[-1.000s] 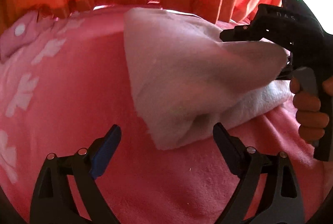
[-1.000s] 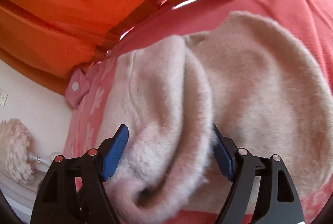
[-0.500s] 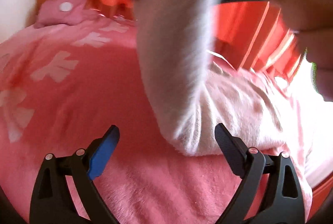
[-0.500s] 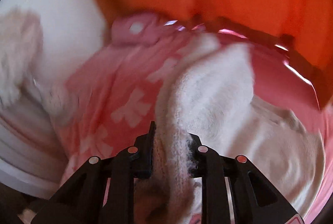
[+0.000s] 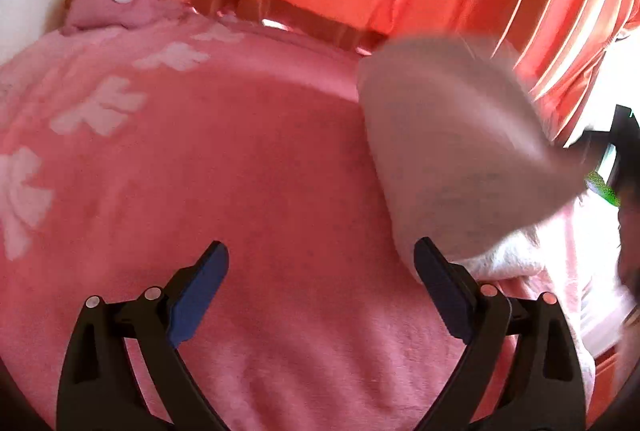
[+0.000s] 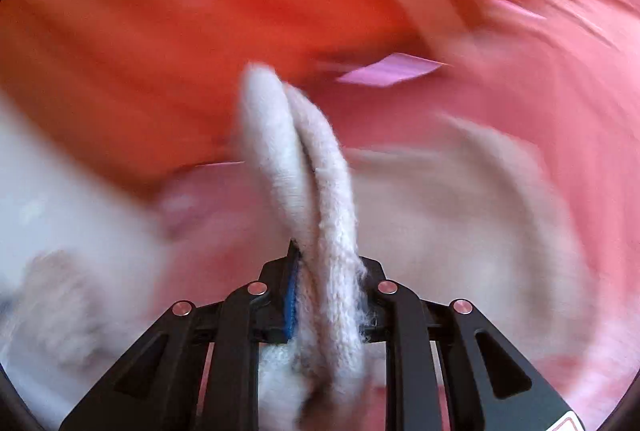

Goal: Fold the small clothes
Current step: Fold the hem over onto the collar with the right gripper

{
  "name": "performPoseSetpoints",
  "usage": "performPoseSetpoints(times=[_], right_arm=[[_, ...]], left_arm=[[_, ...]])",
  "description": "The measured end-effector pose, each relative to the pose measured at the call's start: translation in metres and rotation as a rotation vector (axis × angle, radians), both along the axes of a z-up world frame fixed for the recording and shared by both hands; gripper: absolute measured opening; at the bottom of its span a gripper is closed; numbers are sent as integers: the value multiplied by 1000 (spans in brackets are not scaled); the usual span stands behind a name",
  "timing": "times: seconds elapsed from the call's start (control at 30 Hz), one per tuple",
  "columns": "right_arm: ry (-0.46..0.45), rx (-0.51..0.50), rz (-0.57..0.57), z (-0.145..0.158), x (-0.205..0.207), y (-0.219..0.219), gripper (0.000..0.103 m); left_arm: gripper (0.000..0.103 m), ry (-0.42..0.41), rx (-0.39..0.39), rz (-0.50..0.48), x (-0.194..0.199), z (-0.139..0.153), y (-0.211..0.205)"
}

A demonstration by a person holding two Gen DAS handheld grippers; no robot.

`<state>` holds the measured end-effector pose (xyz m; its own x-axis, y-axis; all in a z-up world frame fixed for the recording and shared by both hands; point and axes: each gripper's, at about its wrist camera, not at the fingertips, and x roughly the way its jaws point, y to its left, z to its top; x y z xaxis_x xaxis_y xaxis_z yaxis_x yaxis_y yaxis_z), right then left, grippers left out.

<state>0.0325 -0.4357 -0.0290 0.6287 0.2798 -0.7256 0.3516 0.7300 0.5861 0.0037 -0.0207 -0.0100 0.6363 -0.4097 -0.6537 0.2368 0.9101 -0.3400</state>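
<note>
The right gripper (image 6: 326, 295) pinches a doubled fold of the garment (image 5: 452, 151) near the blanket's (image 5: 260, 171) right edge; the left gripper (image 5: 320, 283) gapes empty, its right finger (image 5: 440, 287) beside the cloth.

A doubled fold of the white fuzzy garment (image 6: 304, 167) is pinched between the closed fingers of the right gripper (image 6: 328, 295), and its two layers are seen rising upright from the jaws. The rest of the garment is spread, blurred, on the pink blanket (image 6: 560, 103) to the right. An orange curtain (image 6: 168, 23) is seen behind.
</note>
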Motion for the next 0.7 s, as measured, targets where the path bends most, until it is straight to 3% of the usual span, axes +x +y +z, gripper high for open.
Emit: performPoseSetpoints(times=[0.07,0.1,0.17,0.23,0.33,0.4,0.47,0.53,0.57,0.7], right_arm=[[71,-6,-35,-34,-12,-20,18],[21,52,-26,-39,-19,-26,19],[-31,112,-7,-37,-24,-30,21],[-32,71,12,-31,-23,-27,24],[-62,95,38,-23,-21,-27,30],[-91,142,52,-24,-17,-29,39],[-66,134,59,-29,-6,-31,39],[-49,105,78,-27,8,-30,31],[-72,82,86,-17,10,-28,17],[-343,27,128,42,-13,-30,14]], left_arm=[[91,20,-9,-26,2,-2,-11],[91,24,-10,-49,2,-2,-18],[91,18,-9,-93,0,2,-32],[91,13,-17,-127,0,11,-41],[91,-17,-52,-170,2,32,-53],[93,-52,-54,-188,5,49,-65],[93,-62,-48,-203,15,57,-79],[93,-63,-15,-204,25,61,-98],[93,-61,5,-206,30,62,-109],[93,-31,120,-202,41,50,-135]])
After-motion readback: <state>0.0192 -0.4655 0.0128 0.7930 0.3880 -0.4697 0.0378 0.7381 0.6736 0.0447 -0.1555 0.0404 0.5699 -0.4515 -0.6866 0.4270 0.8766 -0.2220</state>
